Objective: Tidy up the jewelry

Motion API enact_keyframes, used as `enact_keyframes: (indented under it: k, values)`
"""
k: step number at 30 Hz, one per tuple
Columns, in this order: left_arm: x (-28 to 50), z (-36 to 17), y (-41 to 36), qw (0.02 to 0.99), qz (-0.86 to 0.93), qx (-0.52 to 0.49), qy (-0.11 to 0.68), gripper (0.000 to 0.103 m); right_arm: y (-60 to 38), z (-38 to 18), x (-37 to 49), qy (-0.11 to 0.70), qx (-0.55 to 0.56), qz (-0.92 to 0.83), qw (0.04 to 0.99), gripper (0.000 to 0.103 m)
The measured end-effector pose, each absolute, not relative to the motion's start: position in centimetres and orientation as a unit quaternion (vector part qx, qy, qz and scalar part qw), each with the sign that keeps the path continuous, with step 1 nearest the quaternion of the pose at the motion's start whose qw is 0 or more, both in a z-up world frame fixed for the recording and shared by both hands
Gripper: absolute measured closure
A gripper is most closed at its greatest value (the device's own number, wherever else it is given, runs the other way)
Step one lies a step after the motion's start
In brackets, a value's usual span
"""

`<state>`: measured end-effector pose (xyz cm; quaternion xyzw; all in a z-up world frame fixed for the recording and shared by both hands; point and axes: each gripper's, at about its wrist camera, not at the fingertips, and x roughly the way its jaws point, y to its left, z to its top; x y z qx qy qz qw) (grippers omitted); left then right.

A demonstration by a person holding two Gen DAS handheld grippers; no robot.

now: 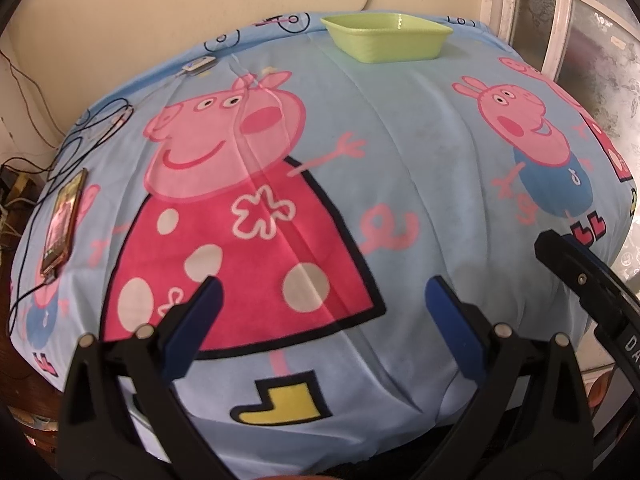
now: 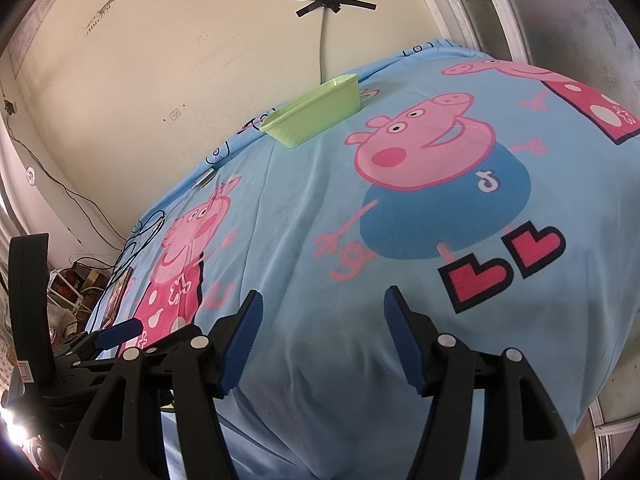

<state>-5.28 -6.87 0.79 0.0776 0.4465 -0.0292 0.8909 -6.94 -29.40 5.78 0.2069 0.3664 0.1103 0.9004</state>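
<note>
A light green rectangular tray stands at the far edge of a table covered with a blue Peppa Pig cloth. It also shows in the right wrist view. A thin pale chain seems to lie across the printed pig's head on the left. My left gripper is open and empty above the near part of the cloth. My right gripper is open and empty over the cloth, right of the left gripper.
A phone with black cables lies at the table's left edge. A small white device lies at the back left. A beige wall stands behind and a window frame at the right.
</note>
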Motion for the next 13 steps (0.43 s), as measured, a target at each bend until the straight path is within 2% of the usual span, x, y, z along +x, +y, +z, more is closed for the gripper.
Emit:
enact_keyframes:
  k: [13]
  values:
    - [-4.95,0.74,-6.51,0.890,-0.030,0.070,0.450,0.006,-29.32,5.90,-7.15,0.360,0.202,0.107,0.904,0.064]
